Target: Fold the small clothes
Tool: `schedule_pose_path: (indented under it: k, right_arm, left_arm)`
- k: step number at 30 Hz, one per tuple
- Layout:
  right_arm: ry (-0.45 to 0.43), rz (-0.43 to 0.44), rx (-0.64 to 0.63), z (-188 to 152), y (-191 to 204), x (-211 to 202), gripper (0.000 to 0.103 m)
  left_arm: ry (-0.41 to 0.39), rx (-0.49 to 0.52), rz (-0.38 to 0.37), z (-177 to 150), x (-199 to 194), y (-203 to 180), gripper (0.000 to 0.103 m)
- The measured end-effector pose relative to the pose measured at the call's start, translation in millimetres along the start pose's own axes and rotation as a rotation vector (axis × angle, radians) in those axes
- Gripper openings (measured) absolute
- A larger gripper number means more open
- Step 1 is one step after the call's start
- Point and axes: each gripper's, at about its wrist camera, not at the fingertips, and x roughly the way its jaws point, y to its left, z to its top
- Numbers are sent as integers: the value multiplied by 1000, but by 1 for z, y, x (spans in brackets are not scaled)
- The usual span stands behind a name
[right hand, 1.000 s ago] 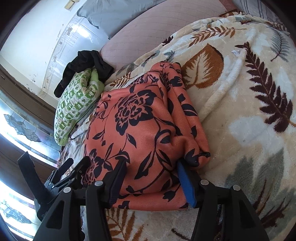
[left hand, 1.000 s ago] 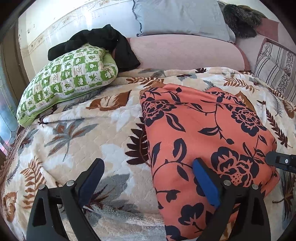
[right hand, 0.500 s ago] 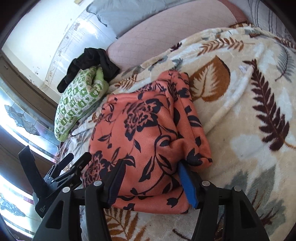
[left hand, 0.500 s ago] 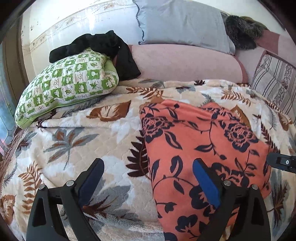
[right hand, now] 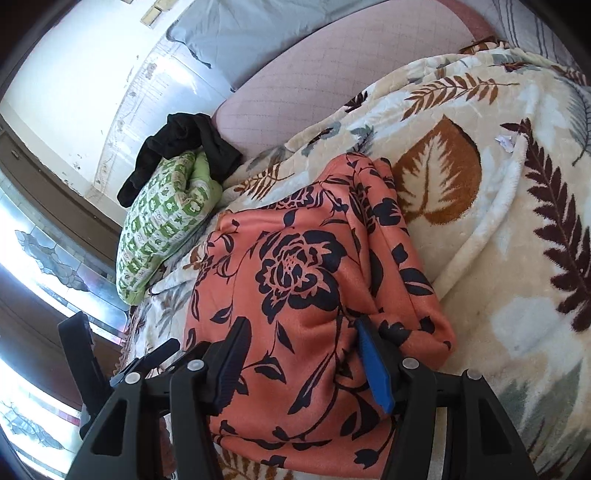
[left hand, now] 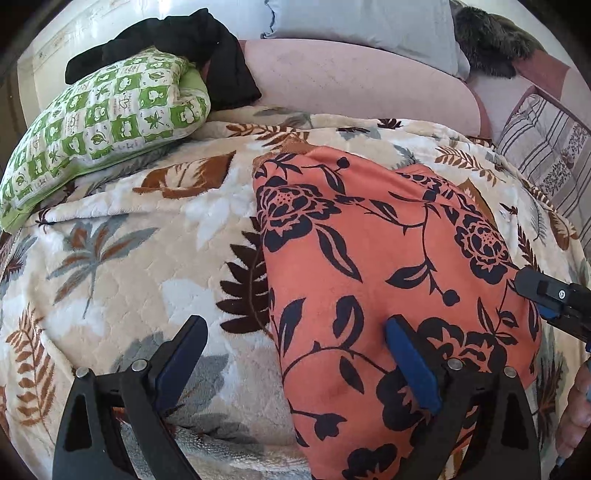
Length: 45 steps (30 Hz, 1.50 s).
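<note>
An orange garment with a dark floral print (left hand: 373, 266) lies folded into a thick rectangle on the leaf-patterned blanket (left hand: 122, 266); it also shows in the right wrist view (right hand: 306, 295). My left gripper (left hand: 295, 354) is open and straddles the garment's near left edge, its right finger over the cloth. My right gripper (right hand: 303, 354) is open over the garment's near right part, with bunched cloth between the fingers. Its tip shows at the right edge of the left wrist view (left hand: 554, 299).
A green checked pillow (left hand: 99, 122) with a black garment (left hand: 192, 44) on it lies at the back left. A pink bolster (left hand: 351, 77), a grey pillow (left hand: 369, 22) and a striped cushion (left hand: 546, 147) line the back. A window (right hand: 44, 266) is at the left.
Both grippers have drawn back and lifted slightly, so the garment sits lower and farther in view. My right gripper's fingers stand closer together around the cloth than before.
</note>
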Motion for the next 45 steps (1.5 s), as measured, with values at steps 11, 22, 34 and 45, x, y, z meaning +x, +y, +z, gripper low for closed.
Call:
schedule_pose_path:
  k: [11,22,34,45]
  right_arm:
    - [-63,34,-79,34,30,-2,33]
    - [87,-91,9,32,9,51,15]
    - [30,-111,-36,41,19,28,19]
    - [89,-135,-70,44,18,41,19]
  left_arm:
    - [-12,7,17,1,-2,-1,97]
    - [1,-1,-8,3,1,3,98]
    - [5,-12,-23,4,0,6,98]
    - [-12,-89,-17,15,-6,30,98]
